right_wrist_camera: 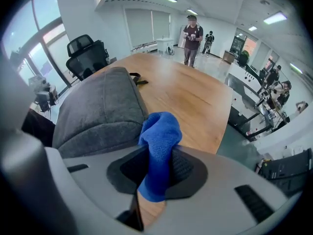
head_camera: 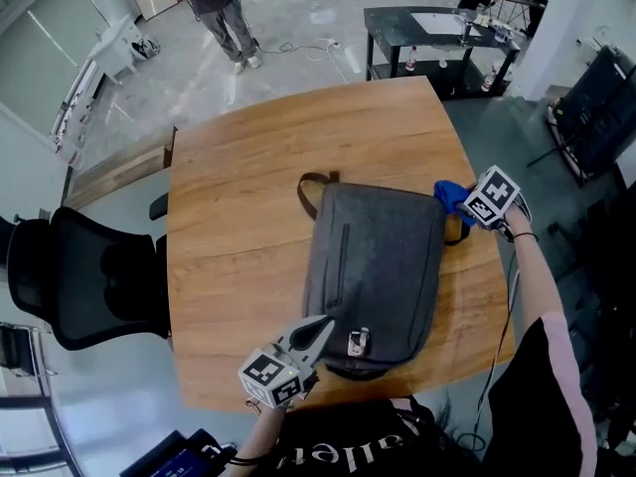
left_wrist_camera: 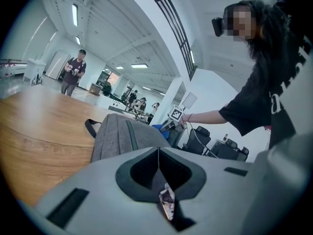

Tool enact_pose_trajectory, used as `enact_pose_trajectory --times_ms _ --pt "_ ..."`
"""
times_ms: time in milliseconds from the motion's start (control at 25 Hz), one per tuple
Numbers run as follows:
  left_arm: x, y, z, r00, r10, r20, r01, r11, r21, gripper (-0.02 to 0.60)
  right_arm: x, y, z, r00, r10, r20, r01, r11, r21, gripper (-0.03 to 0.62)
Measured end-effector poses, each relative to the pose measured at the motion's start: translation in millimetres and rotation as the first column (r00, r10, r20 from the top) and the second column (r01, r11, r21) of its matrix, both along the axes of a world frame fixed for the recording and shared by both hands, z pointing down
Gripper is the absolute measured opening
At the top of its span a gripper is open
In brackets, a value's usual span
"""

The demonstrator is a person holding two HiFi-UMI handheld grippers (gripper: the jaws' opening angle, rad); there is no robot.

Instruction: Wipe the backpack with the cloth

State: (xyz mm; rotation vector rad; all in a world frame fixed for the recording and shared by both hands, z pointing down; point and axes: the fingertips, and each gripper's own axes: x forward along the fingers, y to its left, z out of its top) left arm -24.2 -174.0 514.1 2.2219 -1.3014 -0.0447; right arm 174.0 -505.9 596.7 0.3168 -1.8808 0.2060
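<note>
Step in hand: approach to the first wipe. The right hand-held gripper (head_camera: 461,207) has its jaws clamped on the blue cloth (head_camera: 447,195), which bulges out past the jaw tips. The cloth sits at the far right corner of the grey backpack (head_camera: 383,256), at its edge.

The backpack lies flat on the wooden bench (head_camera: 234,227). The left hand-held gripper (head_camera: 320,332) has its jaws together and rests at the near edge of the backpack, just beside a small tag (head_camera: 358,342). Whether the tag is pinched cannot be told.

Next move, as judged: lower the cloth onto the fabric and draw it across the panel. The left hand-held gripper should steady the backpack.

Containers: the backpack only. No opening shows, so its contents are not visible.
</note>
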Motion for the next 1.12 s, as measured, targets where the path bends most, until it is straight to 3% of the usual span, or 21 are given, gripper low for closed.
enact_pose_trajectory --times_ms 280,560,720,1120 --pt "-20 -1 2 1.000 0.001 -0.022 -0.001 1.000 -0.006 0.009 -28 -19 -9 0.990 -0.077 -0.114 0.082 0.996 0.042 0.087" --pt "-38 -1 6 0.999 0.002 -0.042 -0.003 1.000 -0.011 0.009 -94 -20 -14 0.983 -0.158 -0.099 0.161 0.987 0.026 0.087" --pt "-45 0 5 0.998 -0.004 -0.055 0.004 1.000 -0.009 0.009 -132 -17 -13 0.963 -0.236 -0.133 0.241 0.970 0.025 0.087" --pt "-74 10 10 0.998 -0.034 -0.057 0.033 0.999 -0.018 0.009 -236 1 -21 0.926 -0.365 -0.092 0.369 0.929 0.026 0.087"
